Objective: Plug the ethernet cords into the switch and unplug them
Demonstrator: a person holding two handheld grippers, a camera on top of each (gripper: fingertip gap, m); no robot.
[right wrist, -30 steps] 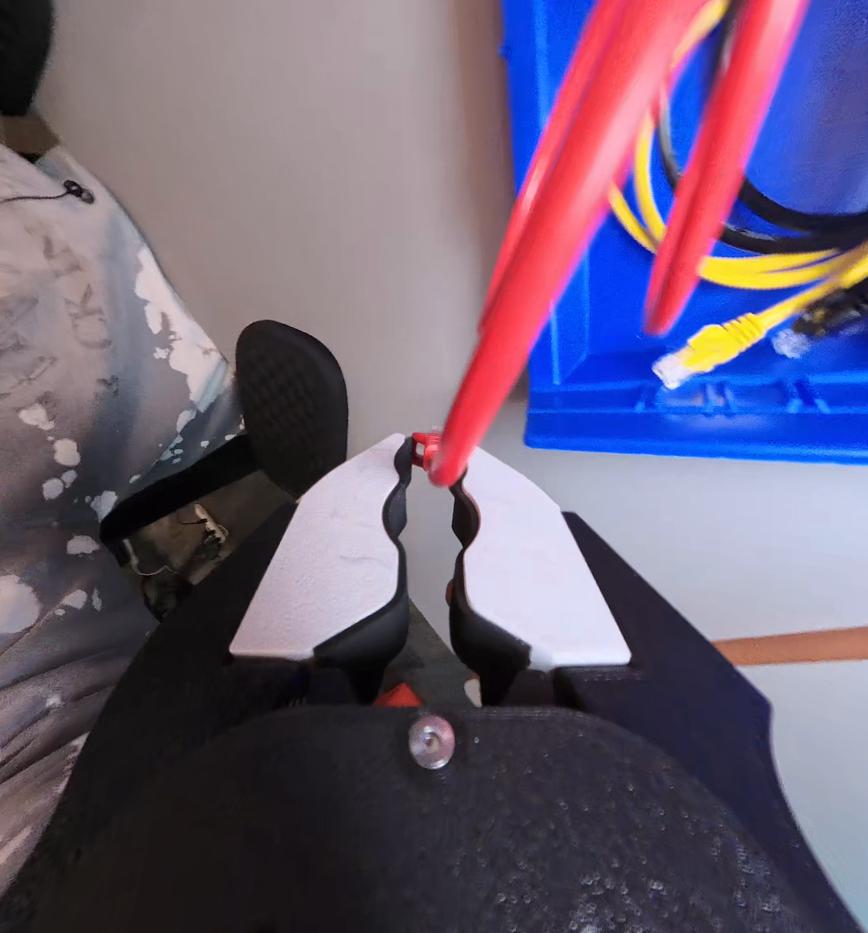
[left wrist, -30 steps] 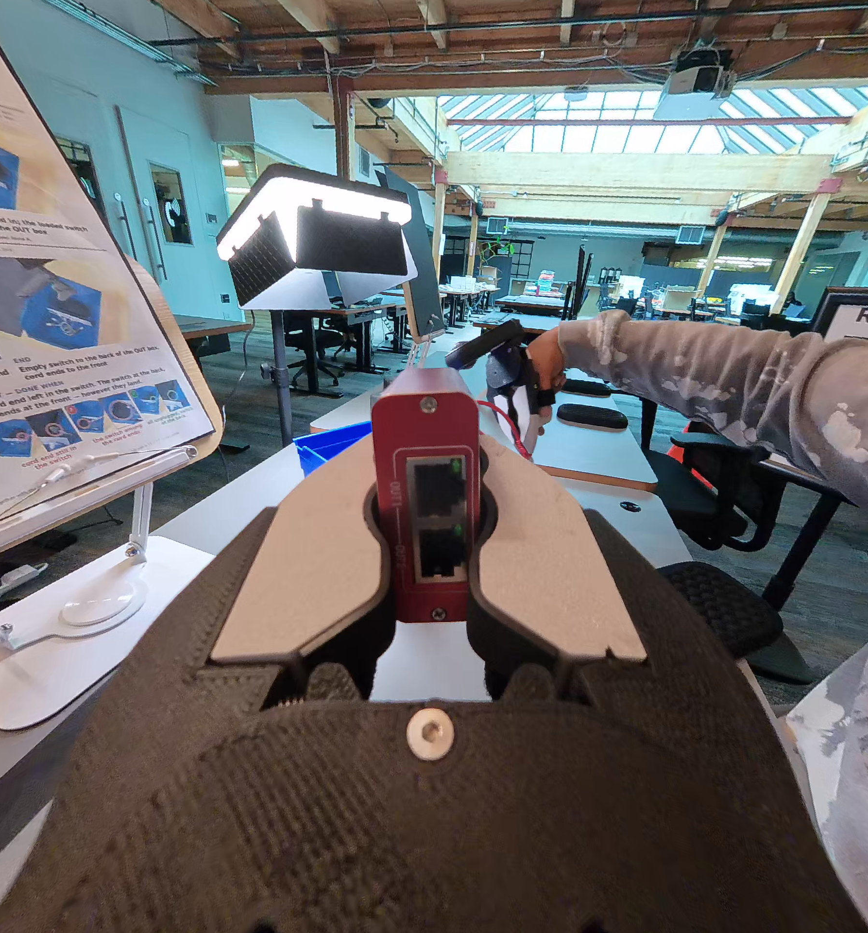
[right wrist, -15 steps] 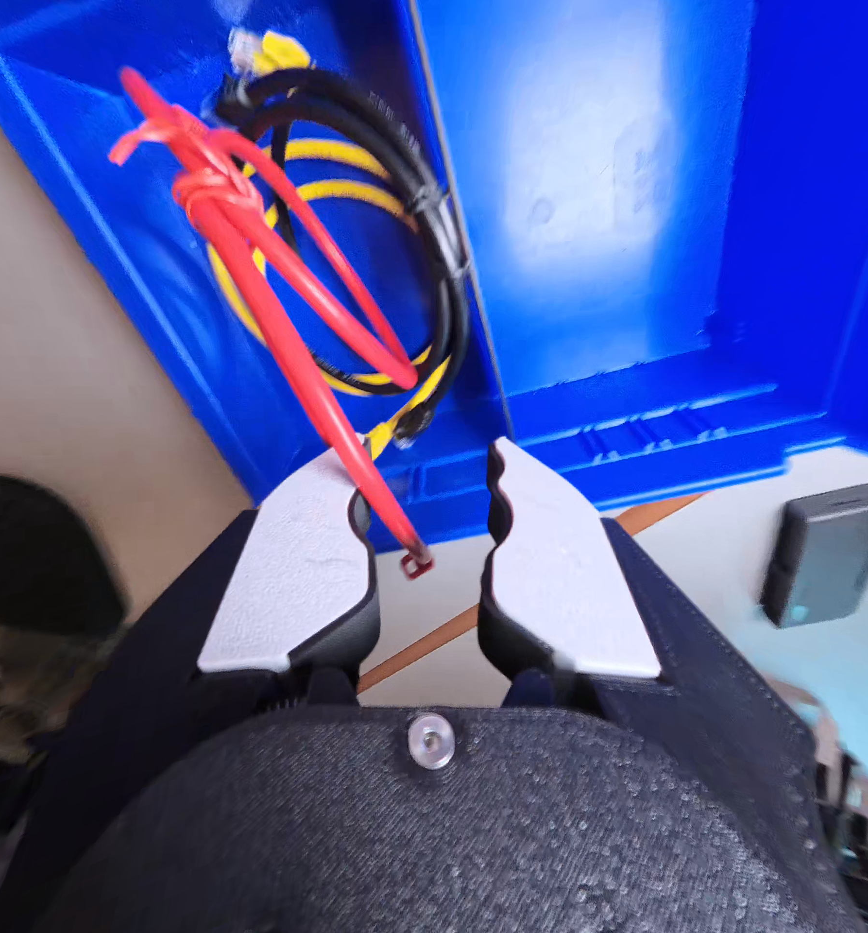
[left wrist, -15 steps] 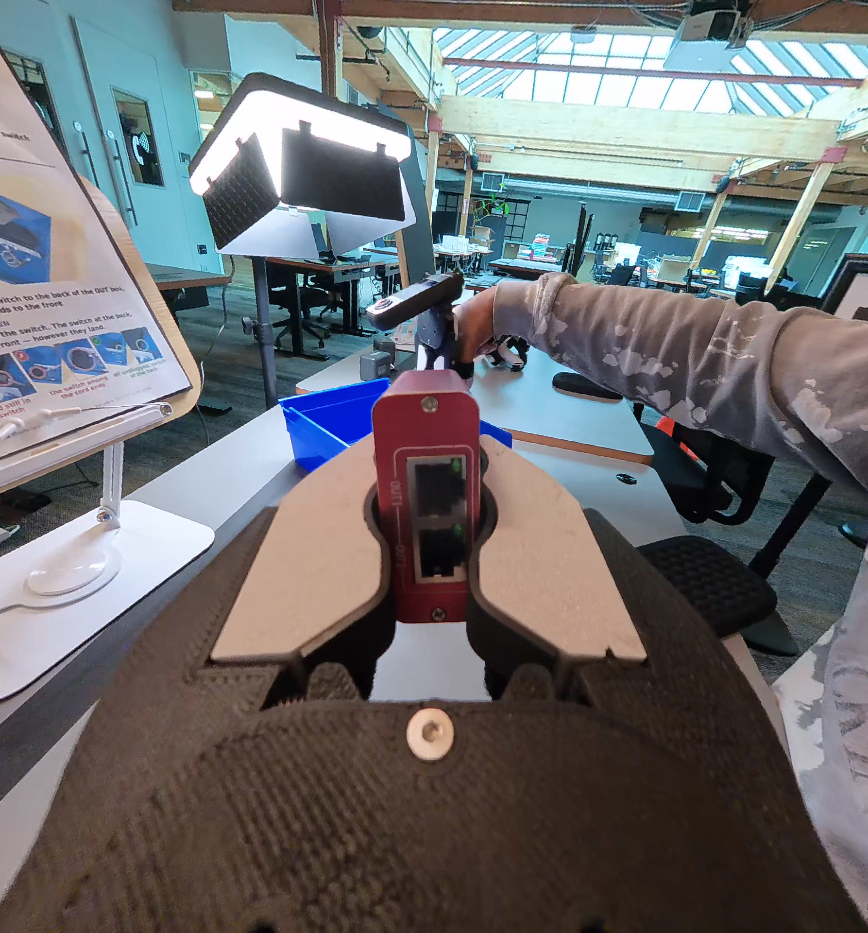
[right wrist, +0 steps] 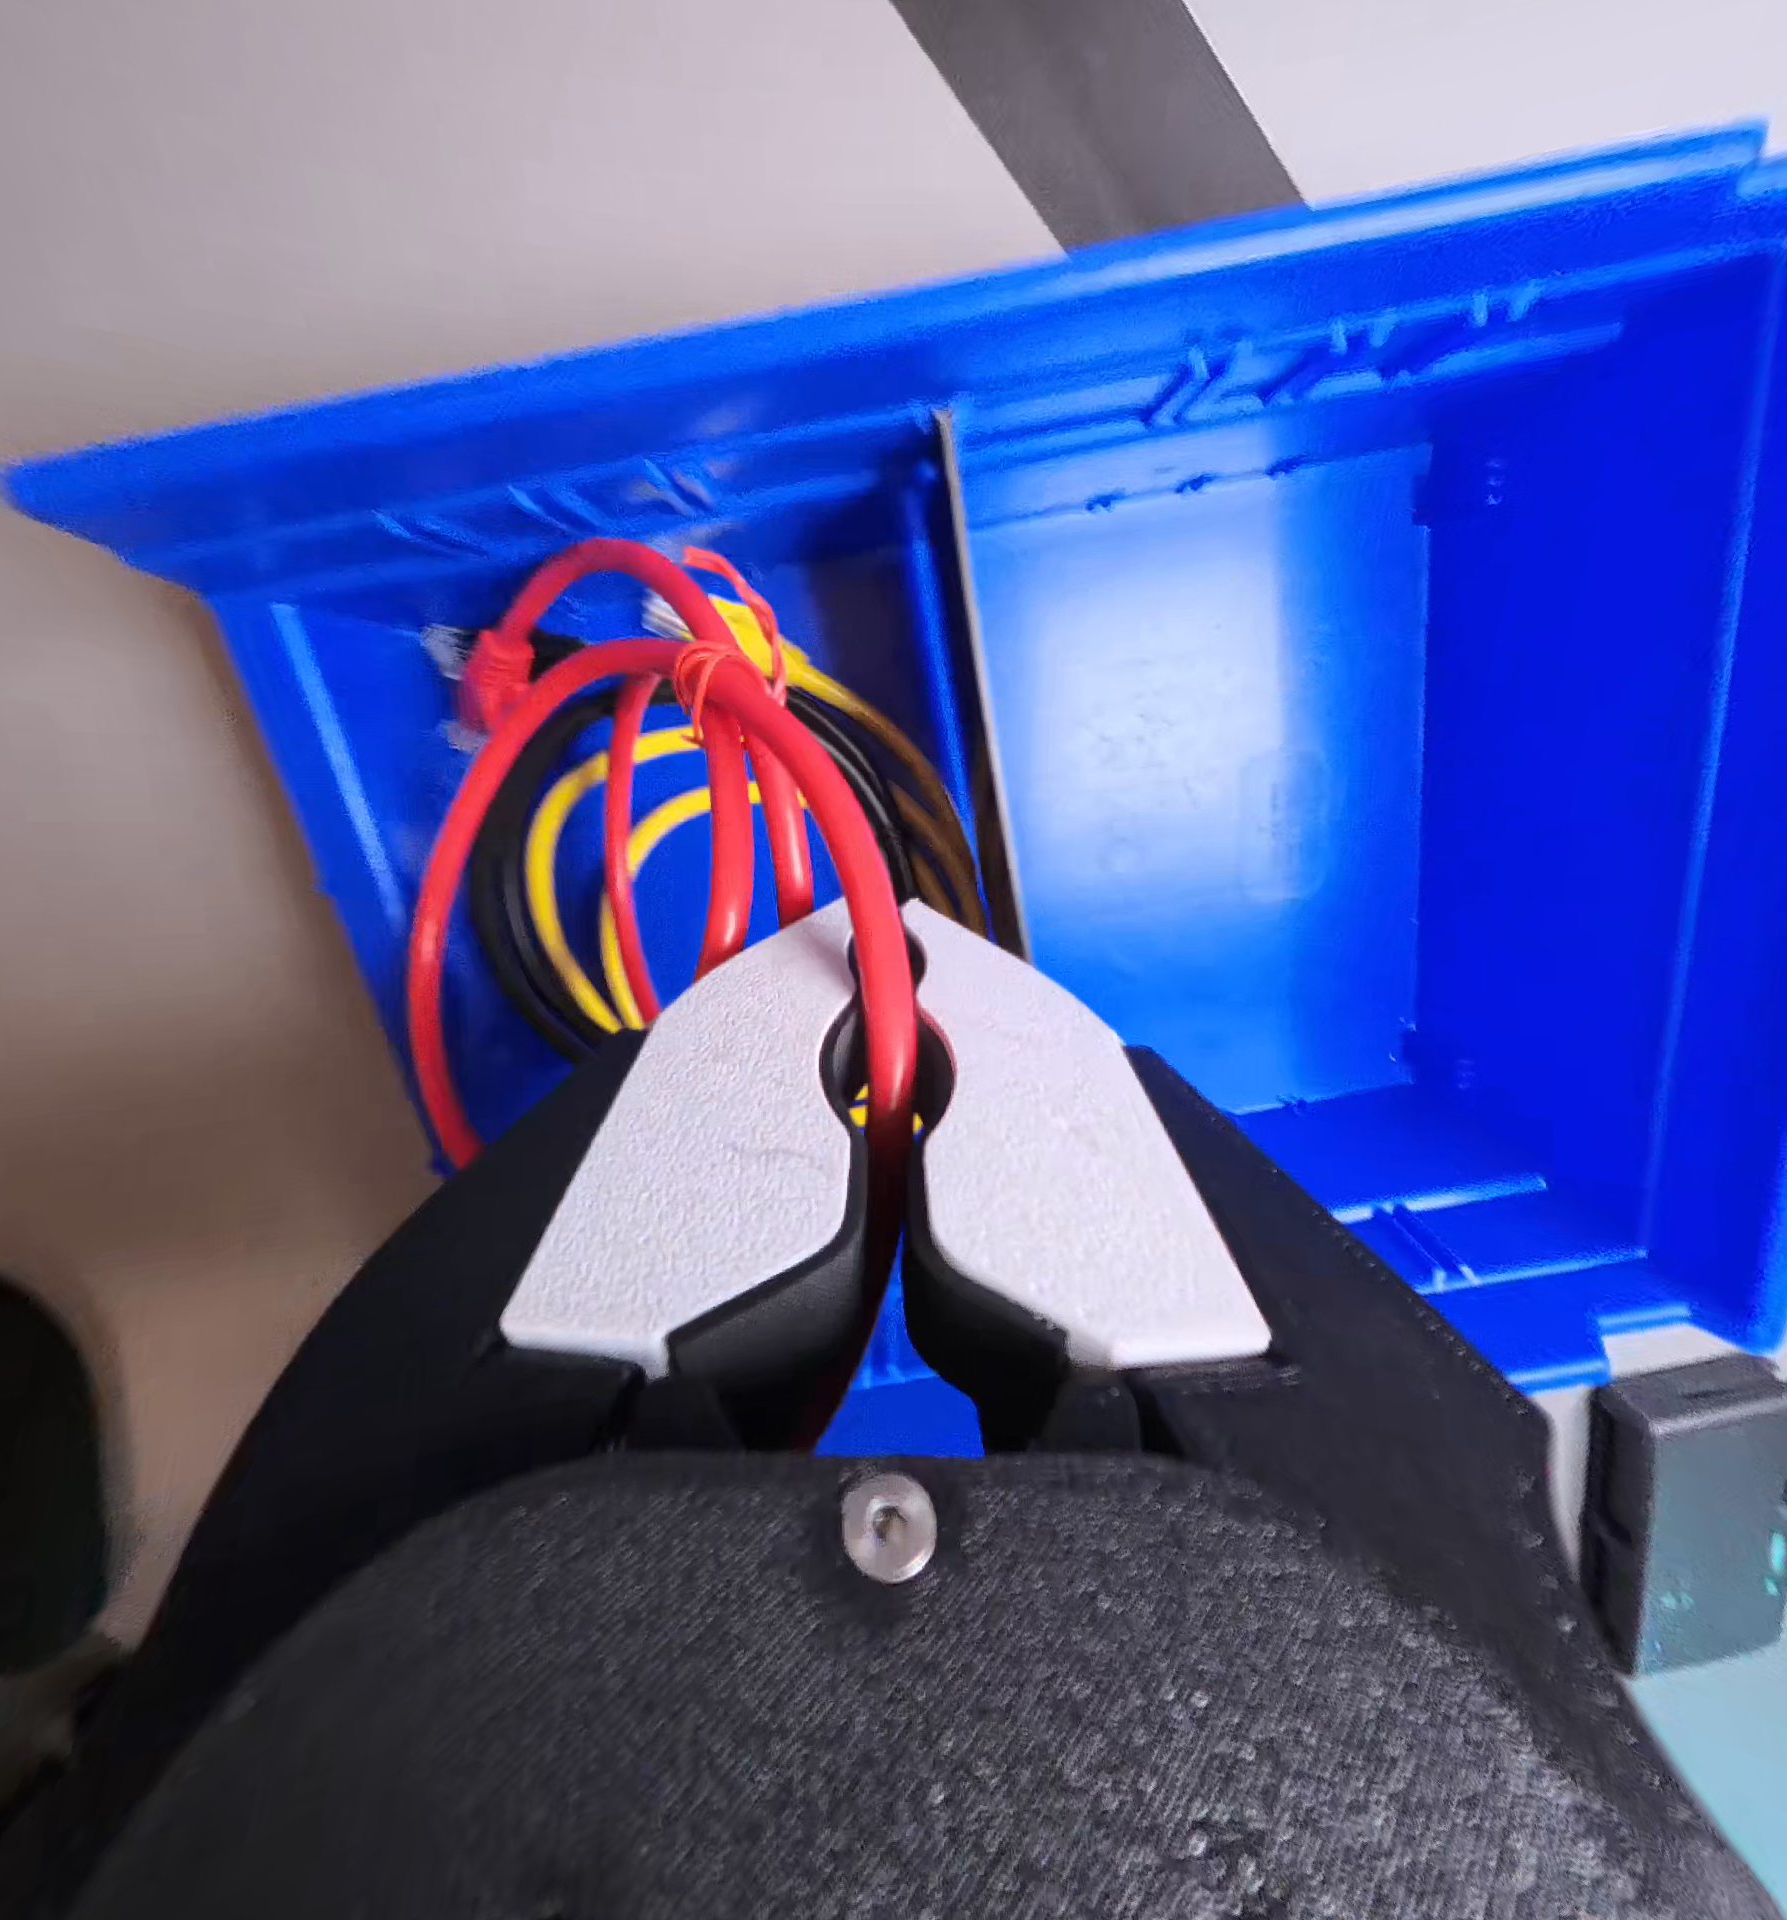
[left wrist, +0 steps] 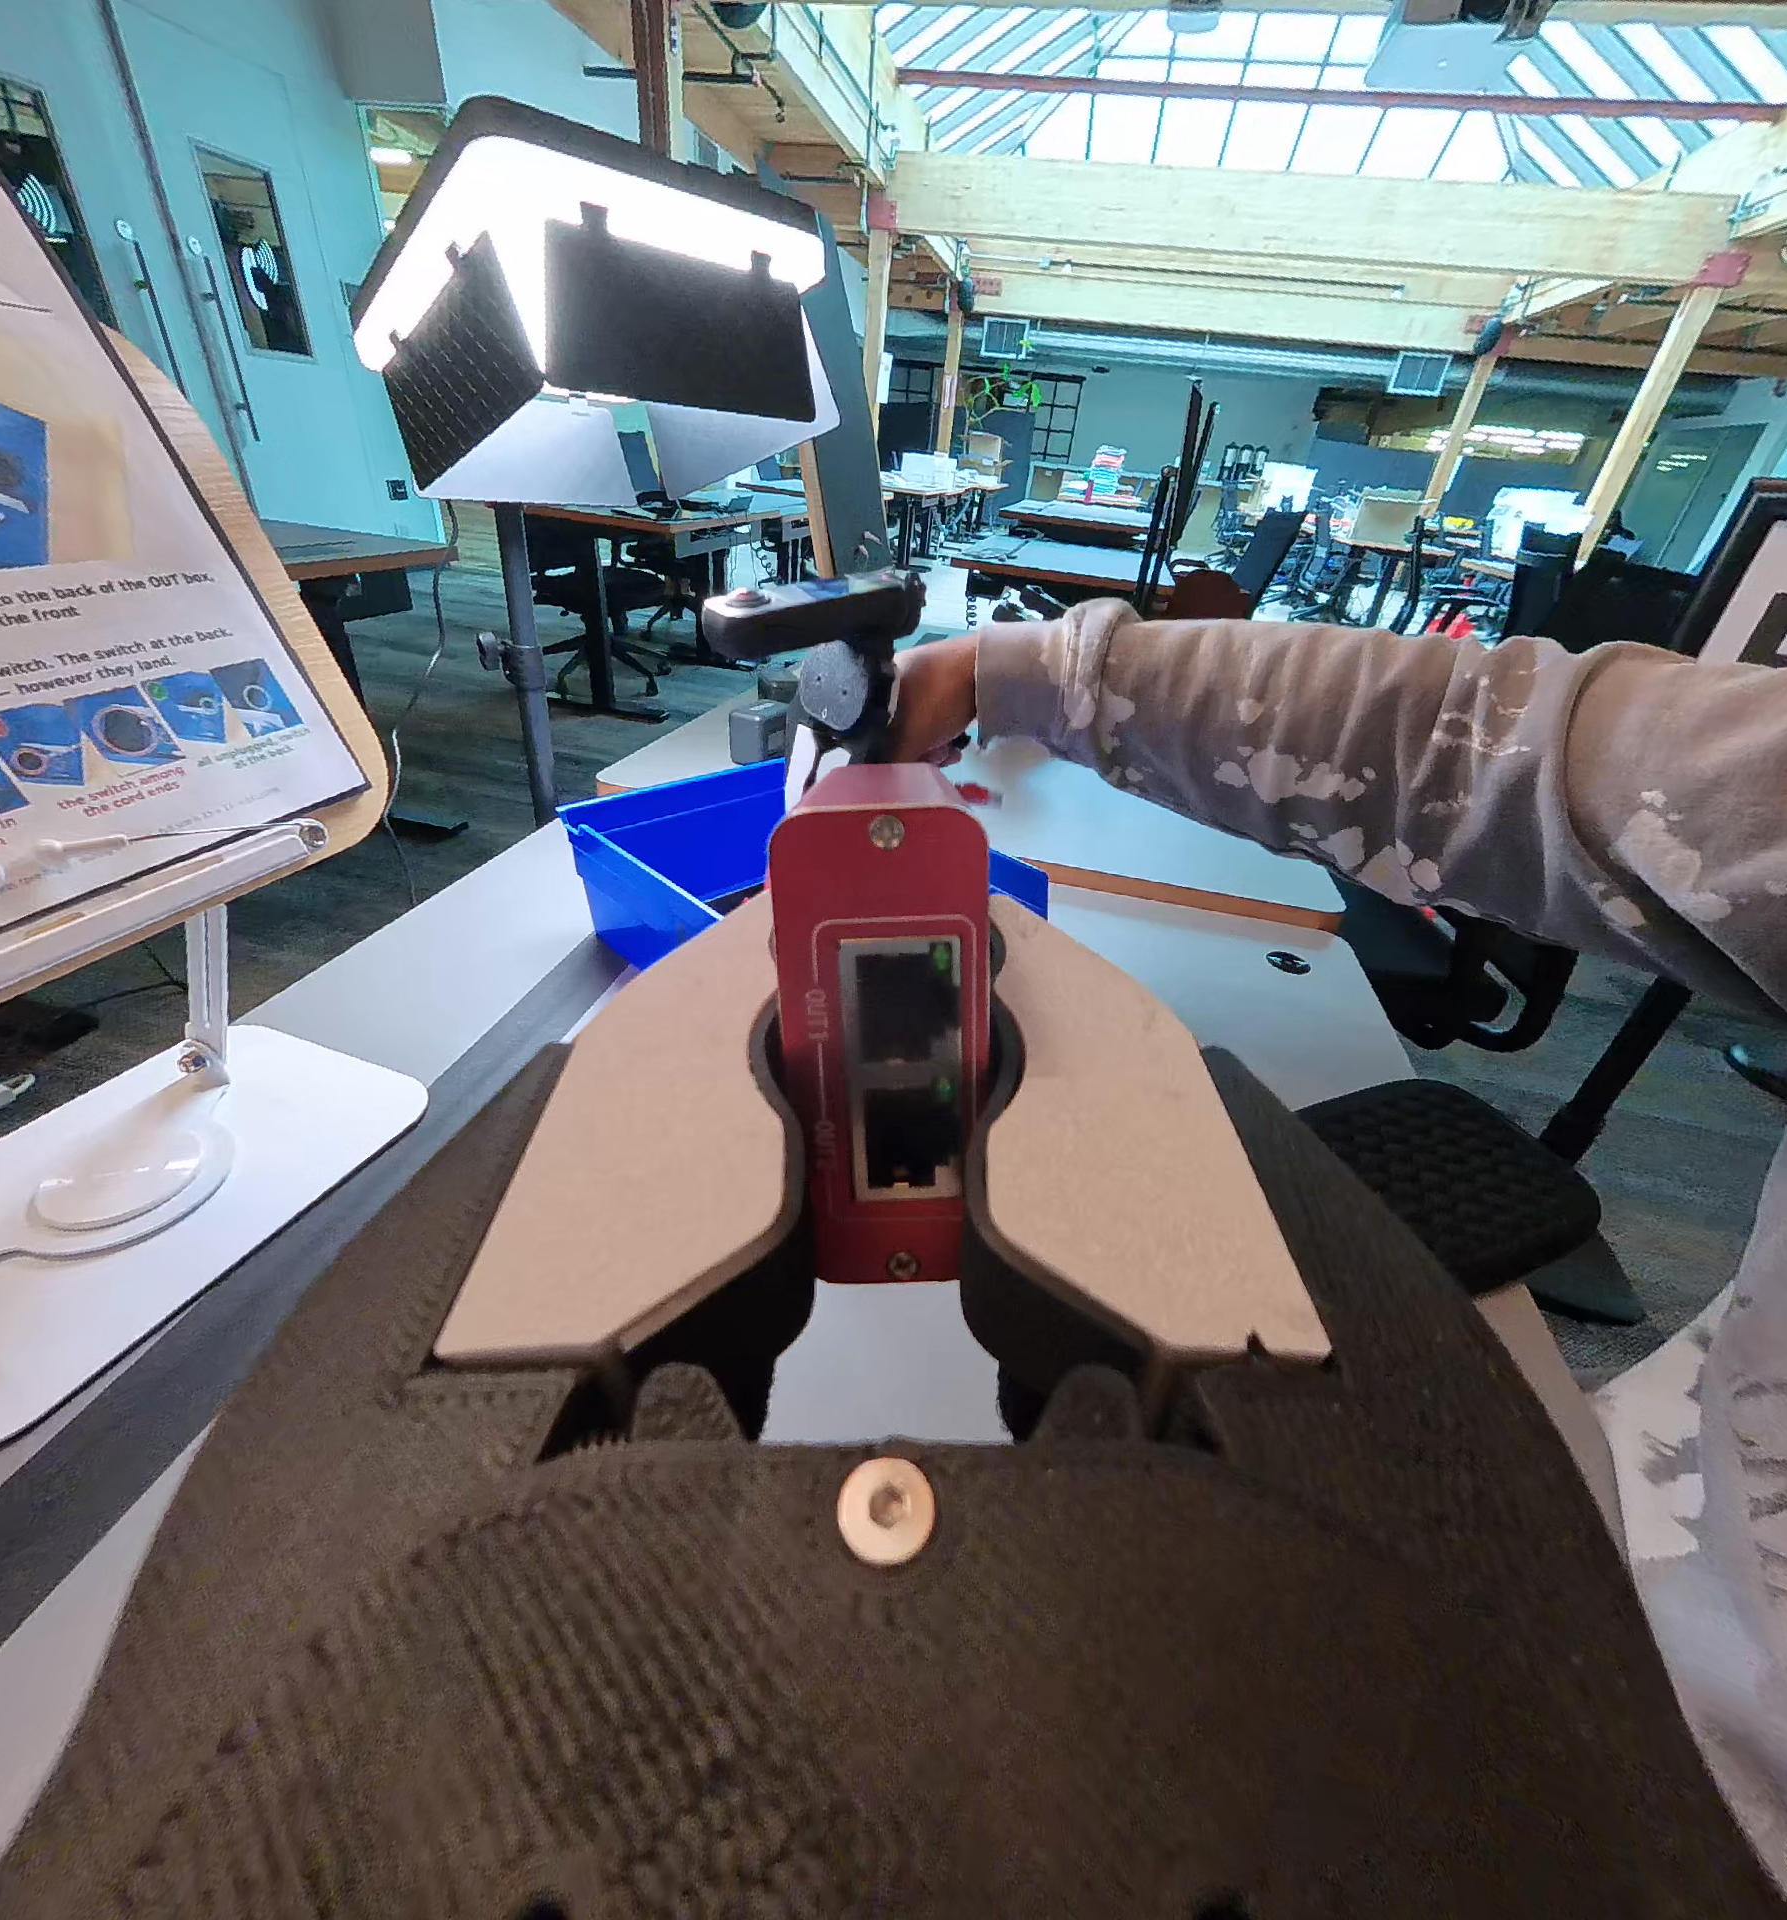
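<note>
Pinching the red cord mid-loop over the blue bin, the right gripper risks dragging tangled neighbours; the left gripper clamps the switch.

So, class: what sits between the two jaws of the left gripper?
The red metal switch, ports facing the camera, clamped between the left gripper's jaws; left wrist view.

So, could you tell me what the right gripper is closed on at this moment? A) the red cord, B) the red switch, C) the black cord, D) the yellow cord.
A: in the right wrist view the right gripper is shut on a loop of the red cord over the blue bin, while the red switch sits in the left gripper.
</note>
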